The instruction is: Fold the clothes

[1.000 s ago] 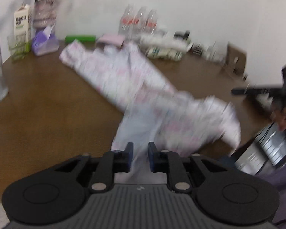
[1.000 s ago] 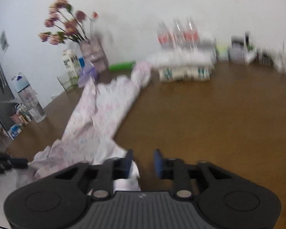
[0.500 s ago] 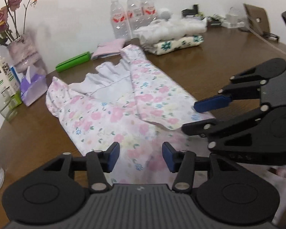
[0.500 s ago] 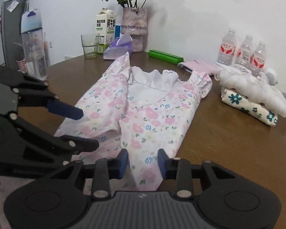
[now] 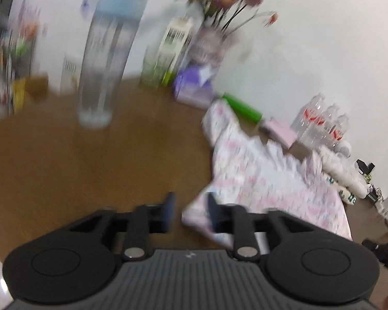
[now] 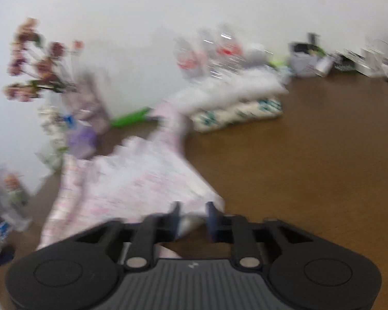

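**Inspector:** Both views are blurring badly. What is lying on the tabletop?

**Assistant:** A floral garment, white with pink print, is lying spread on the brown wood. In the left wrist view it is occupying the right half of the picture; in the right wrist view the same garment is running from the centre toward the left.

**Inspector:** State of the left gripper?

**Assistant:** Its jaws are standing apart at a moderate gap. A near corner of the garment is showing between them, just beside the right finger. I cannot tell whether cloth is touching either finger.

**Inspector:** And the right gripper?

**Assistant:** Its jaws are also standing apart, at a somewhat narrower gap. The garment's near right corner is sitting at the fingertips, with cloth showing in the gap. The blur is preventing any finding on contact.

**Inspector:** Surroundings?

**Assistant:** A tall clear bottle is standing on the tabletop at the far left of the left view. A vase of flowers is standing against the wall, with a green bar lying beside it. A stack of folded cloths is resting beyond the garment's far end, and clear water bottles are standing behind that stack.
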`<state>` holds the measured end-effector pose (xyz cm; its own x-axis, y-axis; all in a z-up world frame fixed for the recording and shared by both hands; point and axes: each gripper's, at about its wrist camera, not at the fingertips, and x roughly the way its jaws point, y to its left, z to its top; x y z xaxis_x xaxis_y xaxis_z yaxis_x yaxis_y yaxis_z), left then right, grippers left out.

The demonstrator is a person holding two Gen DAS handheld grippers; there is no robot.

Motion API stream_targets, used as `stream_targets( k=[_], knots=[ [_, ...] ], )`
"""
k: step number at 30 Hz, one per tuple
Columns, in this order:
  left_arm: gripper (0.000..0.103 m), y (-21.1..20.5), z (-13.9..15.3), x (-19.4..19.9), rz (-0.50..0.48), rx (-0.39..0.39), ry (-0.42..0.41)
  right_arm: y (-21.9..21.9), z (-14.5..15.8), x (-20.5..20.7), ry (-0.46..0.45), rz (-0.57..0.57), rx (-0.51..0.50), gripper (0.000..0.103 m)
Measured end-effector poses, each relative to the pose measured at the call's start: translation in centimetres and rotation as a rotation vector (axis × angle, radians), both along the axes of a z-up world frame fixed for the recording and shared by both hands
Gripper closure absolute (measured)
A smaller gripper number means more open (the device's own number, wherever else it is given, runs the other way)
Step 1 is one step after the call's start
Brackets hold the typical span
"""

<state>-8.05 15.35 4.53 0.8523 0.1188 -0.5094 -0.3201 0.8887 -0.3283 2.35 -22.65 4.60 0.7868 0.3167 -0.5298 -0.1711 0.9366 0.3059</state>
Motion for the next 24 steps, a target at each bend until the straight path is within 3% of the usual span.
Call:
stream_targets(
  k=[1, 2, 4, 6, 7, 8, 9, 10, 12, 15, 17, 18, 19, 21, 22, 24],
  knots=[
    [0.035, -0.7, 0.9, 1.1, -0.050, 0.050, -0.009, 0.6, 0.4, 1.0, -0.024, 0.023, -0.027, 0.043],
    [0.030, -1.3, 1.9, 2.3, -0.099, 0.099, -0.017, 1.1, 0.9, 1.9, -0.048, 0.046, -0.053, 0.043],
    [0.029, -2.3, 2.2, 6.7, -0.211, 0.180, 0.015, 2.2, 1.2, 4.5, -0.051, 0.089, -0.108, 0.043],
    [0.030, -2.8, 0.9, 11.9, -0.293, 0.186, 0.131, 3.4, 0.5, 8.5, 0.041, 0.124, -0.167, 0.048],
    [0.036, -2.9, -0.1, 14.1, -0.345, 0.160, 0.205, 3.7, 0.1, 9.5, 0.063, 0.138, -0.180, 0.055],
    [0.043, -3.1, -1.1, 16.0, -0.404, 0.130, 0.273, 3.9, -0.2, 9.9, 0.072, 0.150, -0.183, 0.072],
    [0.065, -2.9, -1.8, 16.4, -0.427, 0.111, 0.306, 4.1, -0.6, 10.3, 0.081, 0.162, -0.186, 0.091],
    [0.091, -2.6, -2.0, 16.3, -0.424, 0.106, 0.313, 4.3, -0.9, 10.7, 0.089, 0.175, -0.190, 0.099],
    [0.095, -1.4, -2.3, 15.6, -0.363, 0.090, 0.302, 4.7, -1.6, 11.6, 0.107, 0.199, -0.197, 0.101],
    [0.095, 2.6, -2.0, 12.1, -0.164, -0.063, 0.184, 4.9, -2.2, 12.6, 0.104, 0.199, -0.200, 0.102],
    [0.088, 4.1, -2.7, 9.2, 0.040, -0.092, 0.142, 5.0, -2.5, 13.4, 0.088, 0.165, -0.234, 0.100],
    [0.081, 4.0, -3.0, 8.4, 0.079, -0.049, 0.164, 5.2, -2.7, 13.8, 0.087, 0.157, -0.259, 0.095],
    [0.063, 3.8, -3.4, 7.6, 0.118, -0.005, 0.186, 5.4, -2.7, 14.2, 0.100, 0.153, -0.271, 0.094],
    [0.045, 3.5, -3.4, 6.7, 0.120, 0.015, 0.167, 5.9, -1.7, 13.1, 0.087, 0.176, -0.254, 0.090],
    [0.045, 3.2, -2.8, 6.7, 0.105, 0.063, 0.153, 6.2, -1.1, 11.9, 0.056, 0.212, -0.245, 0.089],
    [0.040, 2.9, -1.2, 7.2, 0.073, 0.171, 0.127, 7.2, -0.3, 8.8, 0.036, 0.326, -0.226, 0.075]
  ],
)
